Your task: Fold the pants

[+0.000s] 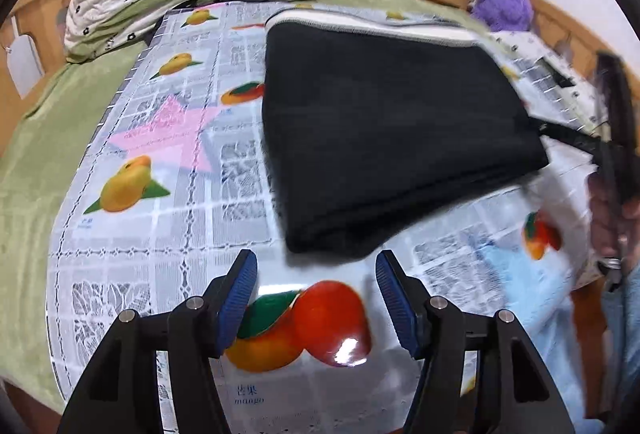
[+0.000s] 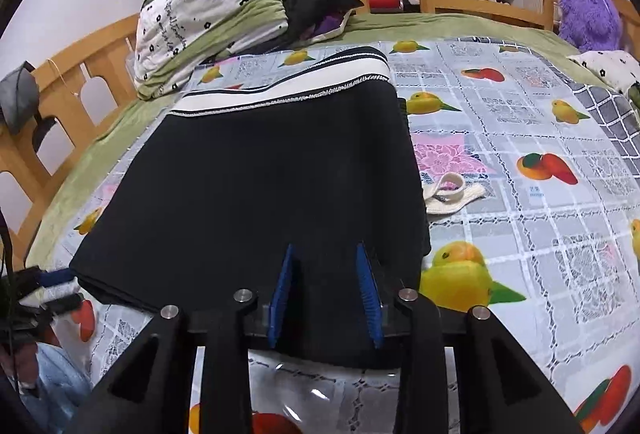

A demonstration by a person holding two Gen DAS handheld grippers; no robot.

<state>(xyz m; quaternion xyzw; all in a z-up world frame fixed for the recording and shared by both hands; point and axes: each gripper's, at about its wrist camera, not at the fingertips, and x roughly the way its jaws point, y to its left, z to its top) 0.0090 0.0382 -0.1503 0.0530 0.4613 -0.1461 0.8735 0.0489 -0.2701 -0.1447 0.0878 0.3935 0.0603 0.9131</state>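
Pants: black, folded flat on the fruit-print cloth, just ahead of both jaw pairs.
Left gripper: jaws apart, empty, near the fold's corner.
Right gripper: jaws apart over the near edge, pads not pressing.

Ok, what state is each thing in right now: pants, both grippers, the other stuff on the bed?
pants: folded flat on the tablecloth, waistband at far end
left gripper: open, nothing between pads, short of the pants' near edge
right gripper: open, over the pants' near edge, pads not pressing
tablecloth: spread flat
quilt: folded, piled at the far edge
cream strap: loose beside the pants
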